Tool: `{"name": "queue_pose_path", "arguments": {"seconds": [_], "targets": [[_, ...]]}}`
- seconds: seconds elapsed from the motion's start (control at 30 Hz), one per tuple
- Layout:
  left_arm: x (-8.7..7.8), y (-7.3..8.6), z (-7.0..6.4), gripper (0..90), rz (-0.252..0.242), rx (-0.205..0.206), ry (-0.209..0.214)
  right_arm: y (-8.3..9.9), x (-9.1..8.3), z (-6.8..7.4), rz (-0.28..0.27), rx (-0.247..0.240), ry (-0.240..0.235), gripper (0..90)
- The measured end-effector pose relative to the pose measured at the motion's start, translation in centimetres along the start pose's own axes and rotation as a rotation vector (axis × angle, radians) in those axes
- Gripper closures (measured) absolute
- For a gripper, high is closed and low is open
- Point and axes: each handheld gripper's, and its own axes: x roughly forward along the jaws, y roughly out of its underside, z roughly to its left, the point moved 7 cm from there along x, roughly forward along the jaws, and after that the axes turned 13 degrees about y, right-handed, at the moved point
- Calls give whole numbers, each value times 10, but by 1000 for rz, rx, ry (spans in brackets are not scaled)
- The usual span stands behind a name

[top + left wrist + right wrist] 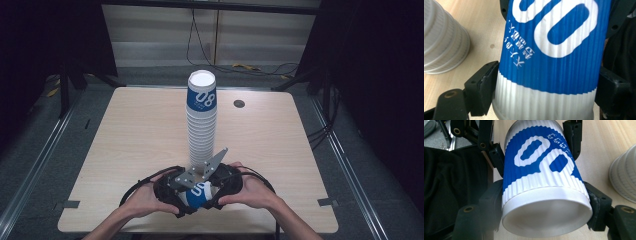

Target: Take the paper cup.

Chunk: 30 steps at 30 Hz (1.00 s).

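A blue and white ribbed paper cup [197,194] marked "08" lies on its side just above the table's front edge, held from both ends. My left gripper [172,192] is shut on its narrow bottom part [544,100], one jaw on each side. My right gripper [225,182] is shut on it near the wide white rim [546,205], whose open mouth faces that camera. In the right gripper view the left gripper's fingers [496,157] clamp the far end of the cup. A tall stack of like cups [202,125] stands upright just behind the grippers.
The wooden table [125,130] has a round grommet [239,103] at back right. The stack's base sits close by, in the left gripper view as the stack's base [441,40] and in the right gripper view as the stack's base [624,180]. Cables trail from both grippers.
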Motion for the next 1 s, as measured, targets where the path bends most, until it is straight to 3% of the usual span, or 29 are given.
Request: {"name": "queue_pose_path", "arguments": {"seconds": [0.27,0.43,0.57,0.87,1.0], "targets": [[-2,-1,0,165,-6,11,-3,2,0,0,7,-4,-1,298],[-8,-3,-1,156,-48,-13,-13,2,-6,-3,-7,11,17,298],[-7,-5,-1,159,-72,14,-23,5,-9,-4,-11,23,15,298],[-9,-8,0,160,-120,21,-27,9,-12,-5,-1,25,23,298],[-15,-7,-1,167,-140,13,-10,10,-11,-6,5,18,25,297]]}}
